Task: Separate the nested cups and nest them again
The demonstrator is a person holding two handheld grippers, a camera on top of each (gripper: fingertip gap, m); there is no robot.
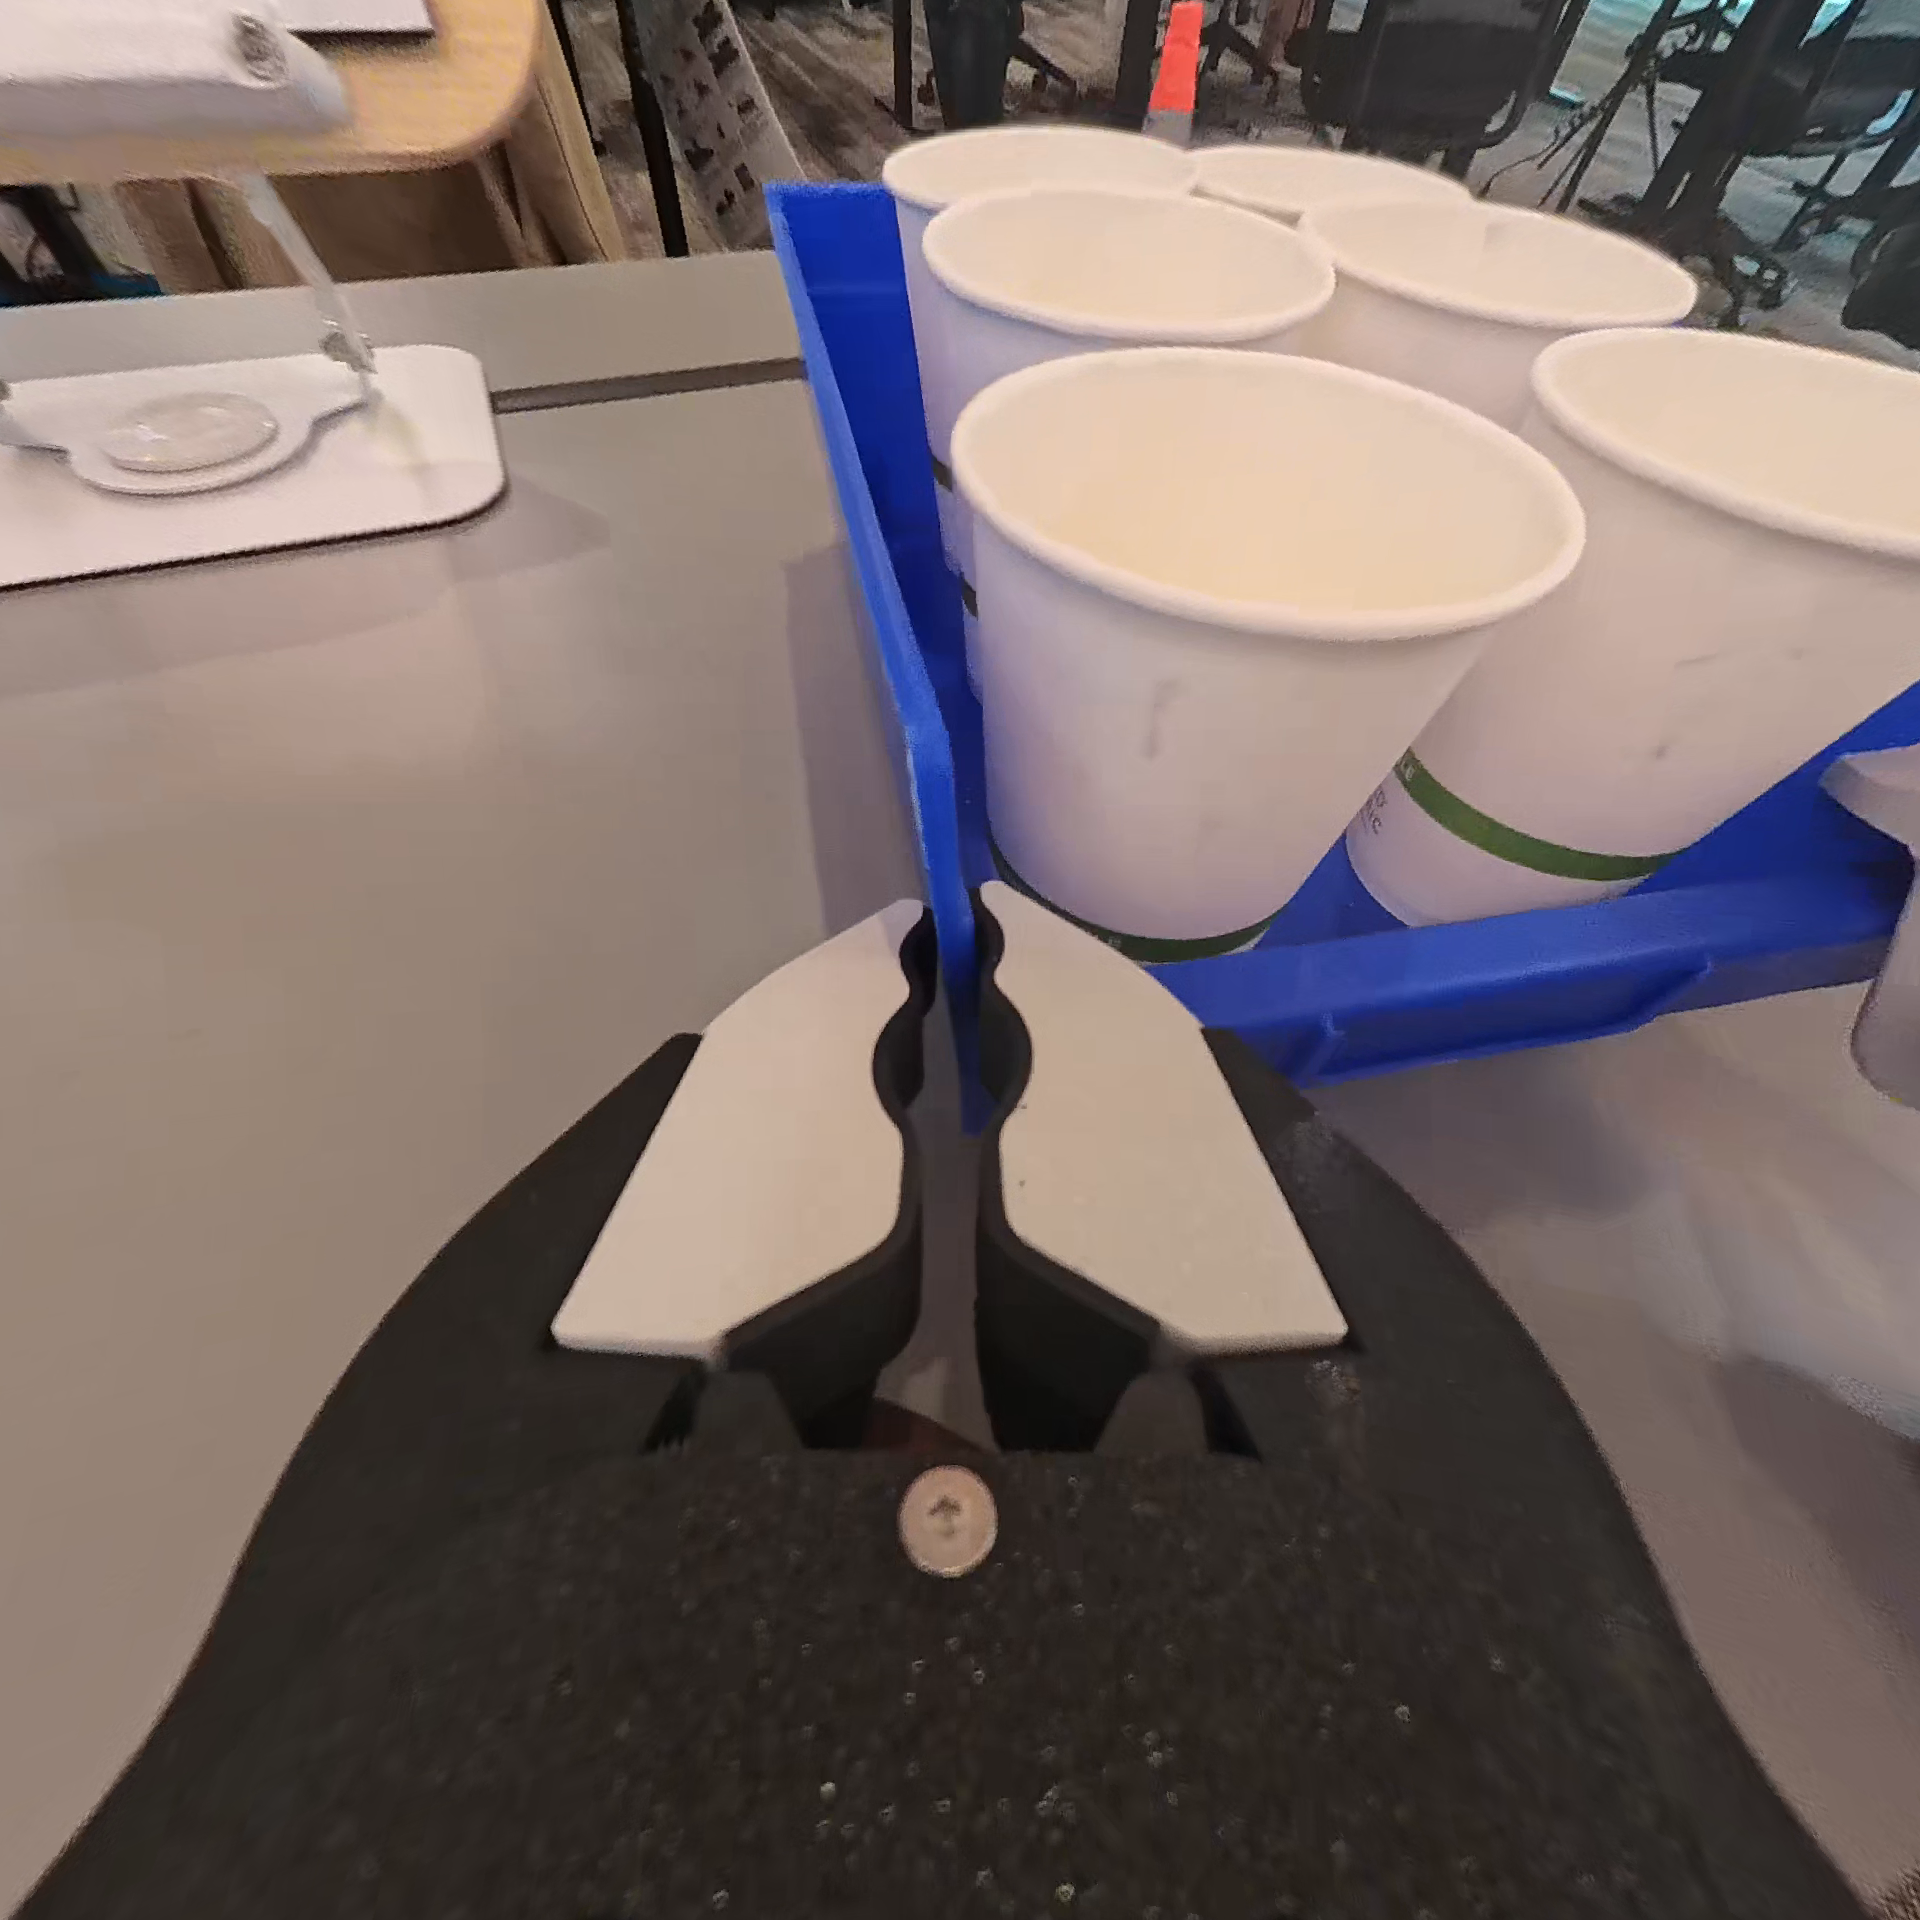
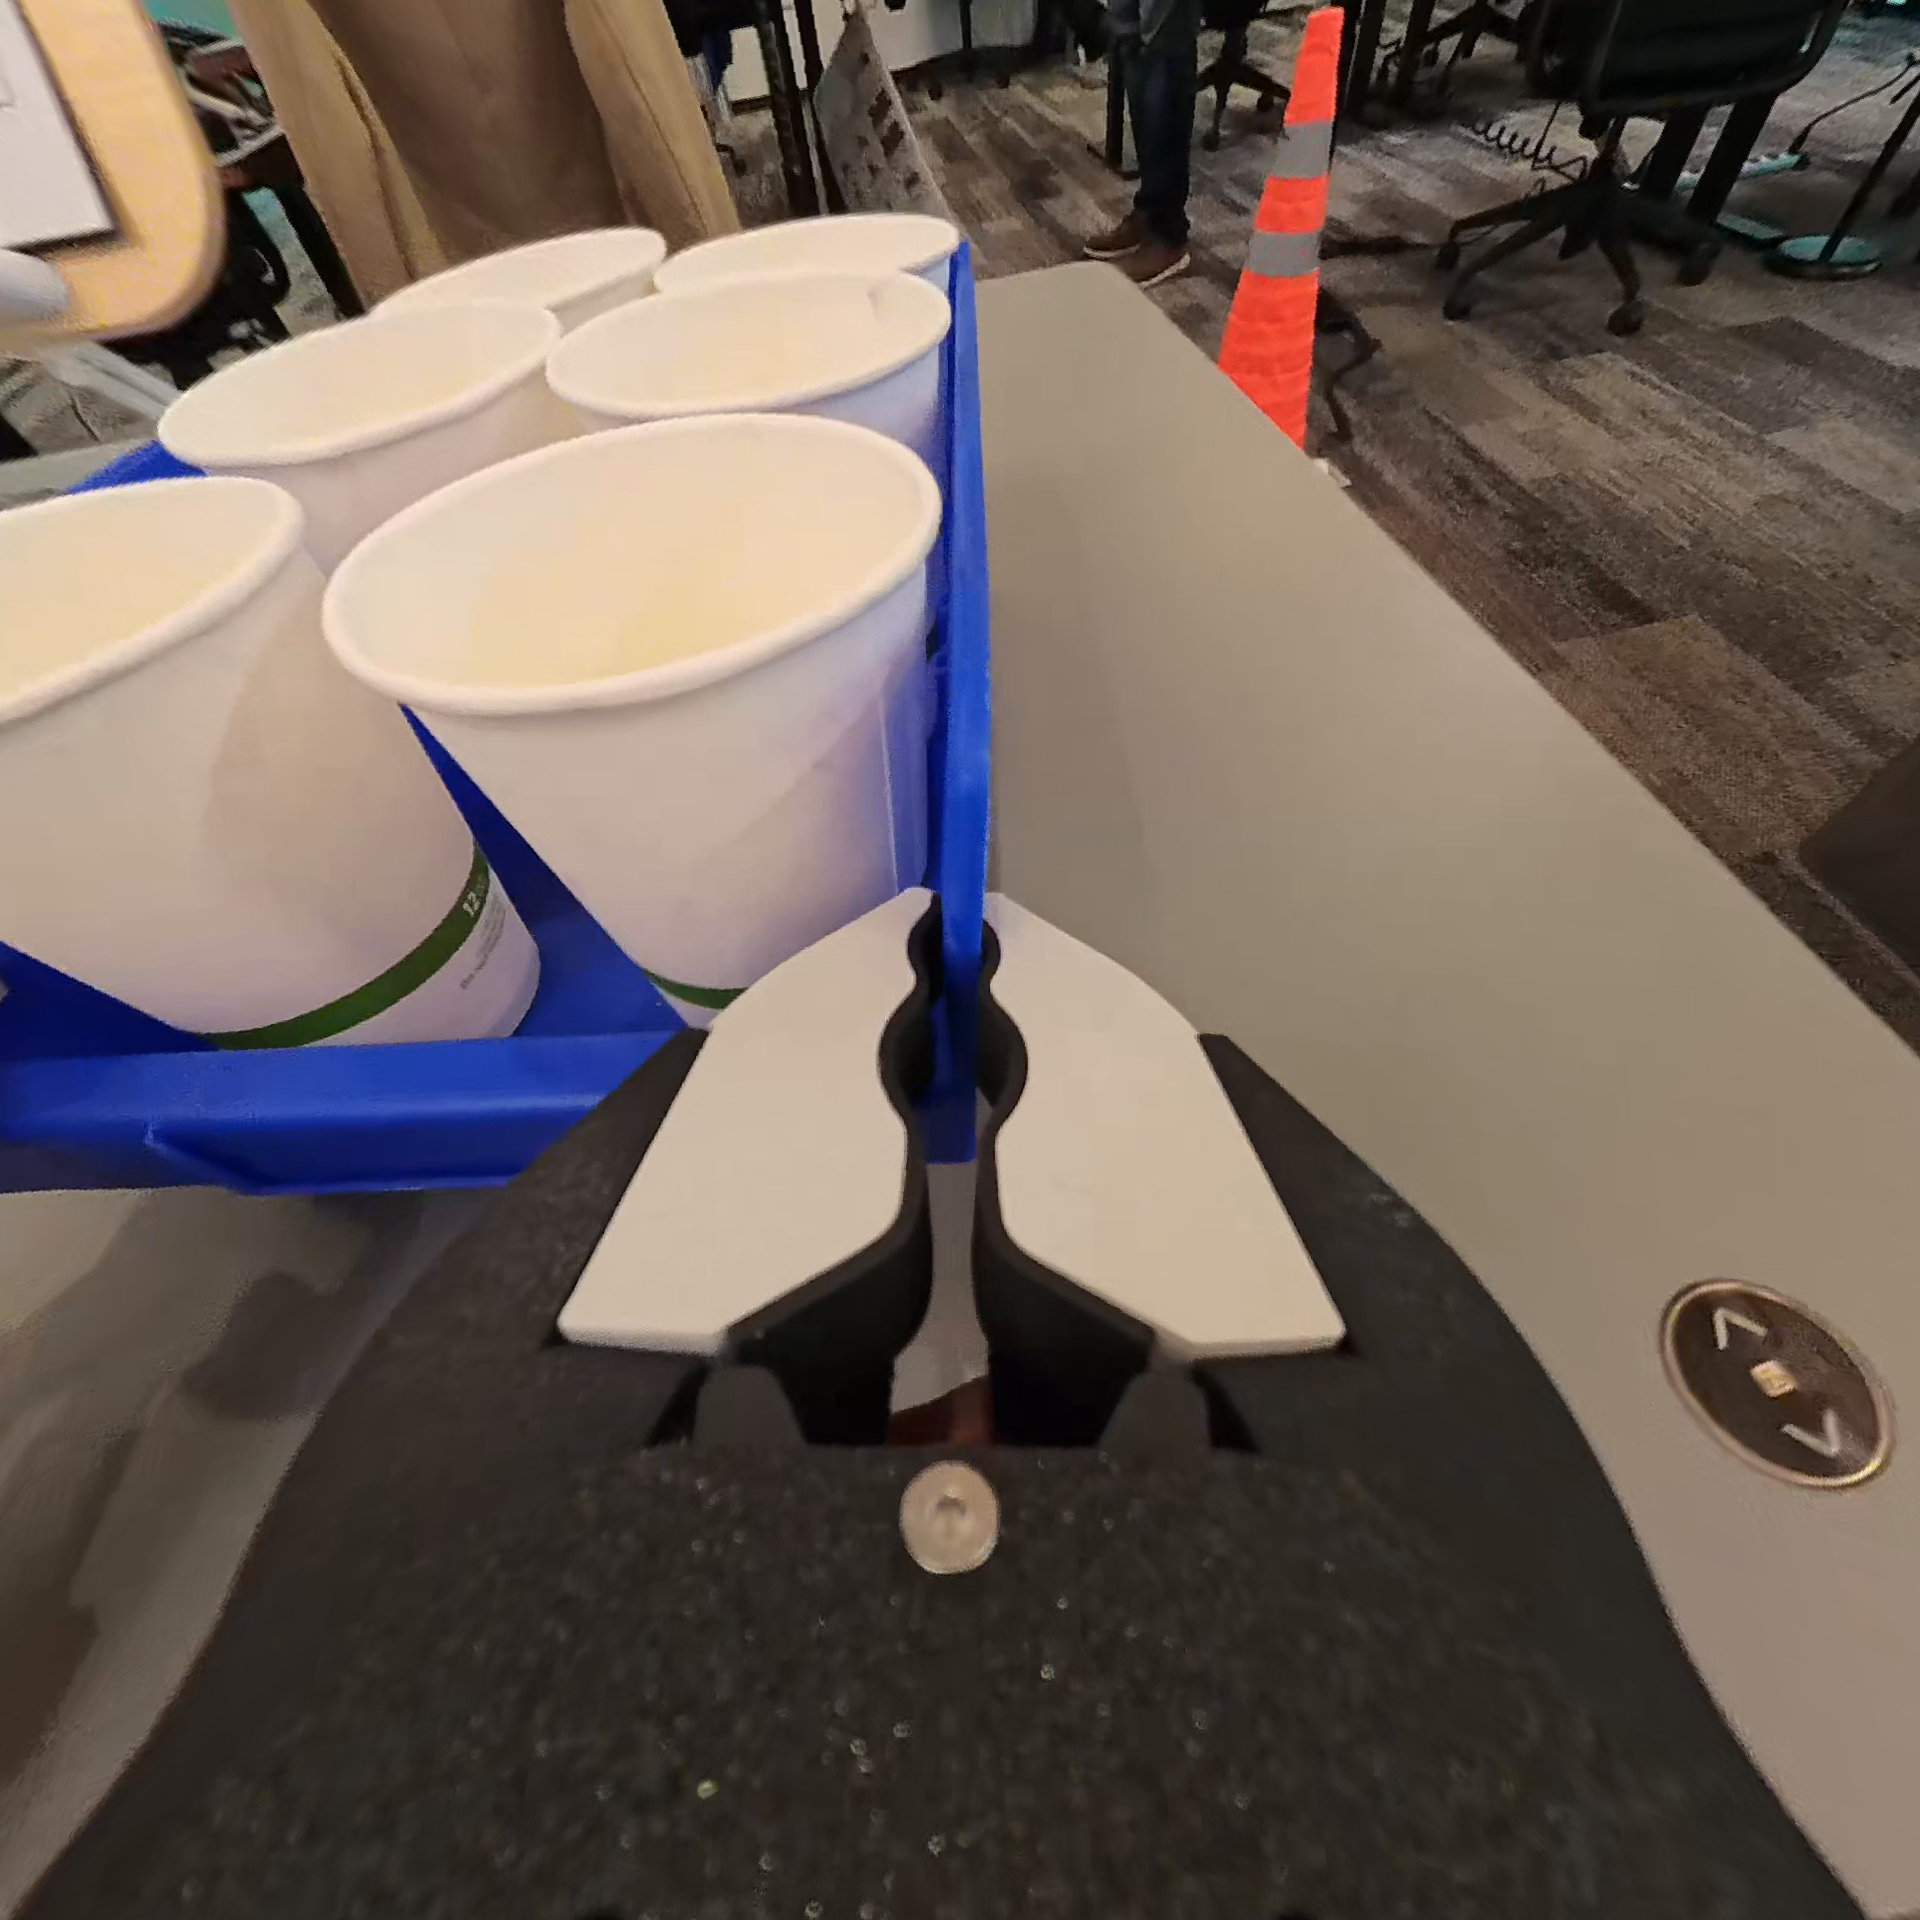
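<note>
Where carpet [image 2: 1558,540] begins, grey table [image 2: 1299,779]

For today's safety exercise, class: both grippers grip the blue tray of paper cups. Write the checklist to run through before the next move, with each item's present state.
1. Left gripper shut on blue plastic tray wall: ok.
2. Right gripper shut on opposite wall: ok.
3. White paper cups all inside tray: ok.
4. Cups upright: not ok, several lean.
5. Tray resting on grey table: cannot tell.
6. Cups separated: ok, six rims show.

6 white paper cups [image 1: 1226,665] stand upright in a blue tray [image 1: 1507,977].
</note>
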